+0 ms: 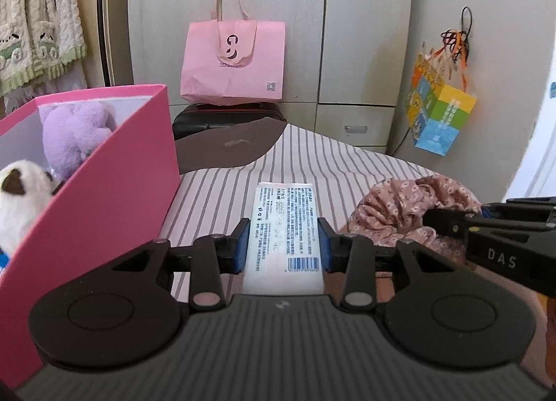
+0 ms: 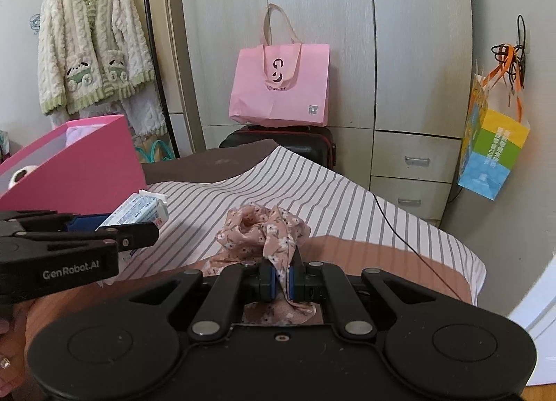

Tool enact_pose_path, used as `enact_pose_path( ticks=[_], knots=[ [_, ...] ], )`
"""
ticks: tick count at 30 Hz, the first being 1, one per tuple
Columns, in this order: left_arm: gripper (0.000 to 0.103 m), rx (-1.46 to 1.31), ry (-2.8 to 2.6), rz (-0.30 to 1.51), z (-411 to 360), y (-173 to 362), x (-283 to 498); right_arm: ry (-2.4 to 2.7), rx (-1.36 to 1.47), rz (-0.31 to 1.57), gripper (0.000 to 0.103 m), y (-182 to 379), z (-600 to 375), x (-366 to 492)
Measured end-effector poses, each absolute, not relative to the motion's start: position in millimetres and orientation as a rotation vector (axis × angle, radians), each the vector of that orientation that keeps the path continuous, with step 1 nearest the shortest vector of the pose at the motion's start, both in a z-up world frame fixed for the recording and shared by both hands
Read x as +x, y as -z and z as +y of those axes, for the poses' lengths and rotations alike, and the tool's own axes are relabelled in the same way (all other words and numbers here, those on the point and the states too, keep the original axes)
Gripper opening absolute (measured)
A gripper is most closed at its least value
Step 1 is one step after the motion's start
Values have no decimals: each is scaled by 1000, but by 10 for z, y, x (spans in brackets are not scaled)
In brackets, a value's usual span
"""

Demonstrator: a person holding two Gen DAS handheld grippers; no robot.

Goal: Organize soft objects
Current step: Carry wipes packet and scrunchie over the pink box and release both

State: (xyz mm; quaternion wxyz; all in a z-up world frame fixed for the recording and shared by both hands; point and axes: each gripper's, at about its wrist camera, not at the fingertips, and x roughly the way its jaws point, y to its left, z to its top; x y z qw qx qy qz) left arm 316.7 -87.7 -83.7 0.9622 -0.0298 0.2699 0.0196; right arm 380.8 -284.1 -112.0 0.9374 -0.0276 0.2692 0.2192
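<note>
Tissue pack (image 1: 283, 227) | clamped in left tongs (image 1: 283, 241) | floral scrunchie (image 2: 260, 237) pinched by right tongs (image 2: 281, 279) | risk: thin fabric slipped before pink box (image 1: 104, 192) is reached.

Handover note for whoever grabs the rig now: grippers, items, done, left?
Left gripper: shut on the tissue pack, held beside the pink box.
Right gripper: shut on the floral scrunchie, over the striped bed cover.
Done: purple plush and white plush are in the box.
Left: probably box the pack and scrunchie.
</note>
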Motion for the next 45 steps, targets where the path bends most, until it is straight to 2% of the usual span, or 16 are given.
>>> enact_pose_path(
  ticks=[22,45],
  knots=[
    [37,-11,156,563,-699,799,2040,-447,-120,570,7,994,-2661,2627],
    [37,-87,351,837,232,640,1198,-679,-138,729,8,747,-2363,1815]
  ],
)
